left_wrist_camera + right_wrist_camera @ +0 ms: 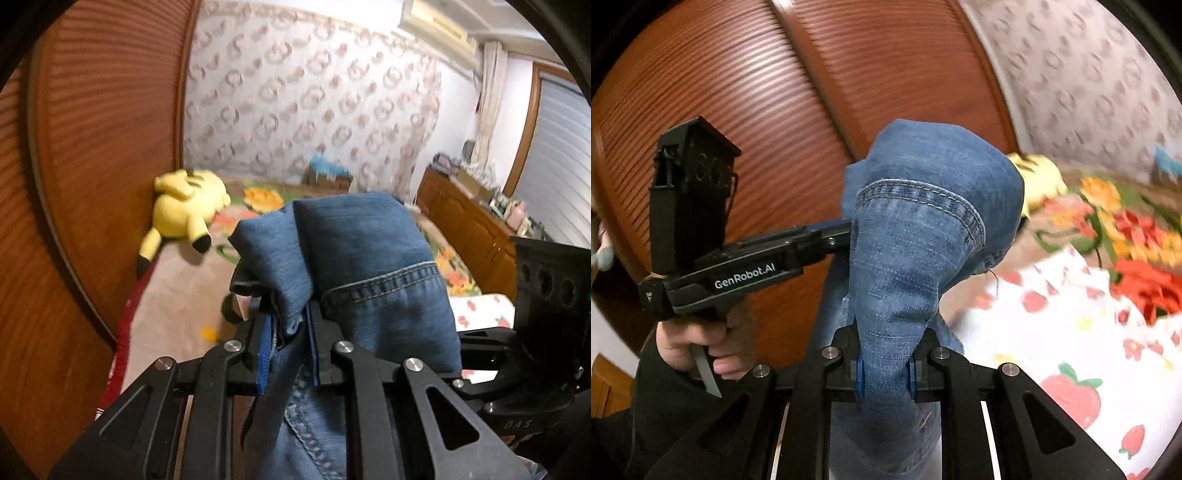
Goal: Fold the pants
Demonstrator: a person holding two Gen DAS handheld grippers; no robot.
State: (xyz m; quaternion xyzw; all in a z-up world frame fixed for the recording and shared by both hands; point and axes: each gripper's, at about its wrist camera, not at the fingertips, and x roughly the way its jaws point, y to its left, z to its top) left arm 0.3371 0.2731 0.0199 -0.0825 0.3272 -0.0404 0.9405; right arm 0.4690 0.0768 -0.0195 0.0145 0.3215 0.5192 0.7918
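Blue denim pants (pixel 354 251) hang bunched in the air over a bed, held by both grippers. My left gripper (pixel 290 332) is shut on a hemmed fold of the denim, with cloth draped over its right finger. In the right wrist view the pants (pixel 916 229) rise as a thick roll with a stitched hem, and my right gripper (pixel 885 373) is shut on it between blue pads. The left gripper (pixel 846 229) shows there from the side, held by a hand (pixel 698 343), biting into the same bundle from the left.
A yellow plush toy (pixel 188 210) lies by the wooden headboard (pixel 92 129). The bed carries a flowered blanket (pixel 1123 229) and a strawberry-print sheet (pixel 1071 332). A low wooden cabinet (pixel 465 221) with clutter stands along the right wall.
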